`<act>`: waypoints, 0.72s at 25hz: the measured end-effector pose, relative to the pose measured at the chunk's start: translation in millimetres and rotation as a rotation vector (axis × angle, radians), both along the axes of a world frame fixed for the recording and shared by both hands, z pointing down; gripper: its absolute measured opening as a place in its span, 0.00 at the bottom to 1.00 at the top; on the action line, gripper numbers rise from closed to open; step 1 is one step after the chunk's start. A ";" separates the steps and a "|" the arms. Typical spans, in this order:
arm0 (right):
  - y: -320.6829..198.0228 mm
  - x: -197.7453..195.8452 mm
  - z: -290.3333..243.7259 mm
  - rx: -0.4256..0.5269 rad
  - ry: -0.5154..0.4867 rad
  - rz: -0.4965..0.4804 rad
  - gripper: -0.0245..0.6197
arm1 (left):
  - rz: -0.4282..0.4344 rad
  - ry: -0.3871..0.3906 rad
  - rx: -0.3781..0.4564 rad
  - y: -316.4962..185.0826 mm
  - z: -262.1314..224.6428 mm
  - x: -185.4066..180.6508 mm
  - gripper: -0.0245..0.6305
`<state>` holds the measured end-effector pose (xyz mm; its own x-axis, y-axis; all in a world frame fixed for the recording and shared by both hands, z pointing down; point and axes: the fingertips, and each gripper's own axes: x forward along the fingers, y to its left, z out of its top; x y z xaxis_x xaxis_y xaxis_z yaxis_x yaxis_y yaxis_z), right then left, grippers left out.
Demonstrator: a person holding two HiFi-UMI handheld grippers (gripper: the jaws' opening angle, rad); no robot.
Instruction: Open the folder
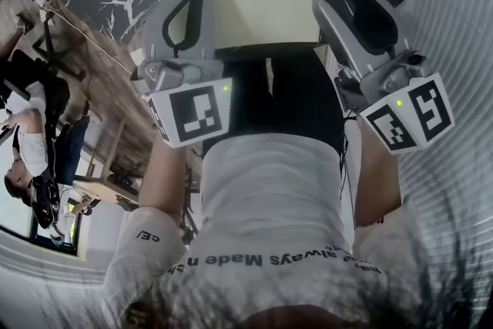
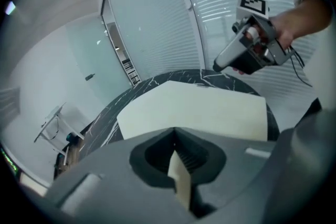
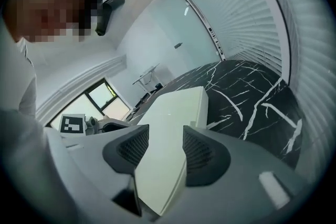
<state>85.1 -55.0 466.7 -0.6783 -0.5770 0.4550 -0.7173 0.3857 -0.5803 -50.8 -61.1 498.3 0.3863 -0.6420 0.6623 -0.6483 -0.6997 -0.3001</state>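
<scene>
Black marbled table beneath cream folder, slatted blinds close beside

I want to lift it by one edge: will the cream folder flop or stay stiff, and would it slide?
Probably fairly stiff: the folder shows flat panels and a straight edge, with no sag. Likely light, since its edge in the left gripper looks thin. It may slide on the glossy table if pushed.
</scene>
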 end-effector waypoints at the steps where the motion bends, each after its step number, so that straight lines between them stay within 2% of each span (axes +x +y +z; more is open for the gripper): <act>1: 0.7 -0.7 4.6 -0.010 -0.005 -0.002 0.35 | -0.003 -0.012 -0.003 1.6 4.3 -1.1 0.04; 6: 4.1 -1.0 22.8 -0.085 -0.070 0.020 0.36 | -0.001 -0.044 0.004 2.4 11.6 -4.1 0.04; 18: 7.0 -3.8 43.2 -0.158 -0.129 0.053 0.37 | -0.007 -0.093 0.000 1.2 24.1 -7.1 0.04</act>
